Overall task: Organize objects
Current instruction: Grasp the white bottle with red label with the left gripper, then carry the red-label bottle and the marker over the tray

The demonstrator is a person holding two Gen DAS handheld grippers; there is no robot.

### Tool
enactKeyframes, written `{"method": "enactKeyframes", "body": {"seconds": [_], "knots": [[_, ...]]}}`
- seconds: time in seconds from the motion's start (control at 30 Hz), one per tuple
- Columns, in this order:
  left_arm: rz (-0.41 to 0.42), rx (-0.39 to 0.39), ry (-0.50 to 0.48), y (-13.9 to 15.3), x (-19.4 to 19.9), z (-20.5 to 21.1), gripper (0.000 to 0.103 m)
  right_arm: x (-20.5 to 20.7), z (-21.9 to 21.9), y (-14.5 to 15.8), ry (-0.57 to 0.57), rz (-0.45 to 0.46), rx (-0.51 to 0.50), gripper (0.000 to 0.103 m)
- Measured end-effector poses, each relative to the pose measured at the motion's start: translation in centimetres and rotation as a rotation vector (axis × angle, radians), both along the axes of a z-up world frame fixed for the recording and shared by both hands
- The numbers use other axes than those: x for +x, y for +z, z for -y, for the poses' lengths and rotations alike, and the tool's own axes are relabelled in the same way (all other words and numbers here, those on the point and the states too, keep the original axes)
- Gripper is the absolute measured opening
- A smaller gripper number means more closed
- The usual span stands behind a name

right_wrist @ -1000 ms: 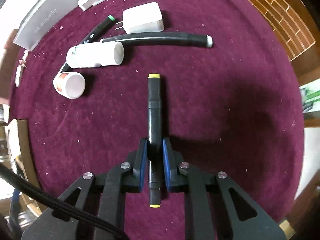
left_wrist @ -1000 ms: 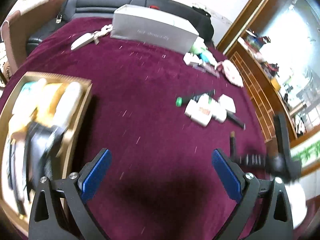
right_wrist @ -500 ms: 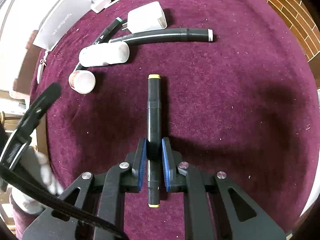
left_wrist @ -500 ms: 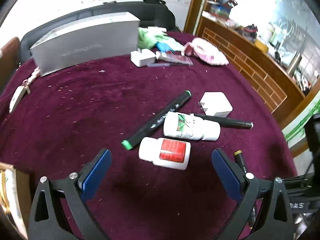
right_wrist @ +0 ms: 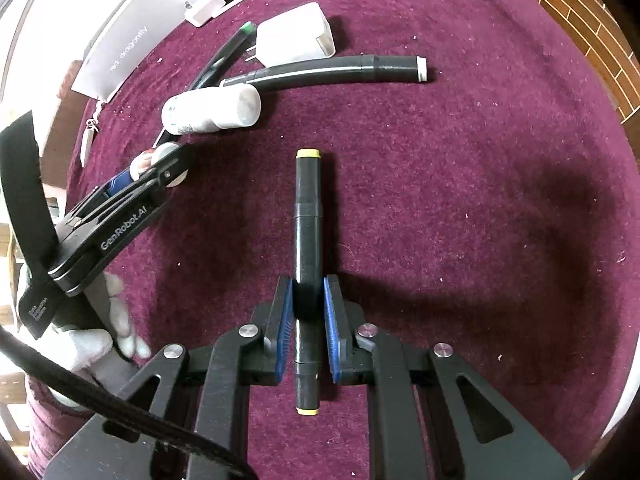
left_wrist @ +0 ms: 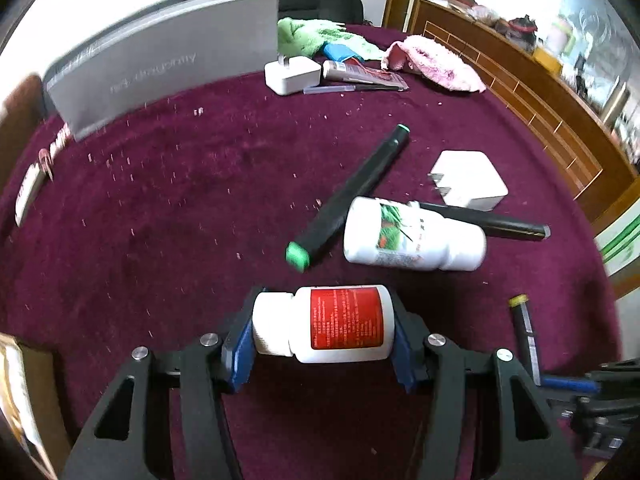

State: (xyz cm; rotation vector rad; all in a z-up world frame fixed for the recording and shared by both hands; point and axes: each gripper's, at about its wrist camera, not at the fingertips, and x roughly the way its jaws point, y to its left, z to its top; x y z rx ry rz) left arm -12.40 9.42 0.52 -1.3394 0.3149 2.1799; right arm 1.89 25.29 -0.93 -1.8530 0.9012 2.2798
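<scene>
My left gripper (left_wrist: pixel 322 330) is shut on a white pill bottle with a red label (left_wrist: pixel 324 328), held sideways between the blue pads. It also shows in the right wrist view (right_wrist: pixel 154 160). My right gripper (right_wrist: pixel 307 308) is shut on a black marker with yellow ends (right_wrist: pixel 307 240), which points forward; the marker also shows in the left wrist view (left_wrist: pixel 522 328). On the maroon cloth (left_wrist: pixel 180 200) lie a second white bottle with a green label (left_wrist: pixel 412 236), a green-capped black marker (left_wrist: pixel 352 196), a white charger (left_wrist: pixel 468 178) and a black pen (left_wrist: pixel 496 224).
A grey box (left_wrist: pixel 160 60) stands at the back. Beside it lie a white adapter (left_wrist: pixel 292 74), a tube (left_wrist: pixel 360 74), green cloth (left_wrist: pixel 316 34) and pink cloth (left_wrist: pixel 436 64). A wooden tray edge (left_wrist: pixel 24 400) is at the lower left. A brick ledge (left_wrist: pixel 560 128) runs along the right.
My left gripper swung from the tray toward the bottles, moved in on the red-label bottle and shut on it. My right gripper kept its hold on the yellow-ended marker.
</scene>
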Motion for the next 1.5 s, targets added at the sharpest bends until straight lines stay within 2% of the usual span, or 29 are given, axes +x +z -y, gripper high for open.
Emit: {"method": "enactKeyframes", "body": {"seconds": [0.2,0.43,0.67,1.0,1.23,1.5], "knots": [[0.013,0.036,0.017,1.5,1.5,2.4,0.049,-0.3,0.4,0.1,-0.001,0.015,0.037,0.011],[-0.021,0.042,0.018,4.2,5.5,5.6,0.050,-0.4,1.2,0.4,0.032,-0.004,0.090,0.013],[-0.023,0.033,0.027,5.3,8.6,8.3,0.050,0.6,0.8,0.3,0.003,0.003,-0.003,0.012],[-0.036,0.004,0.067,7.0,12.1,12.3,0.050,3.1,3.0,0.9,-0.002,-0.015,-0.135,0.012],[-0.061,0.008,0.117,8.7,13.8,16.3,0.050,3.4,6.2,2.9,0.051,-0.062,-0.192,0.013],[-0.092,0.005,0.204,10.3,14.5,22.5,0.050,2.2,12.0,5.8,0.159,-0.122,-0.230,0.013]]}}
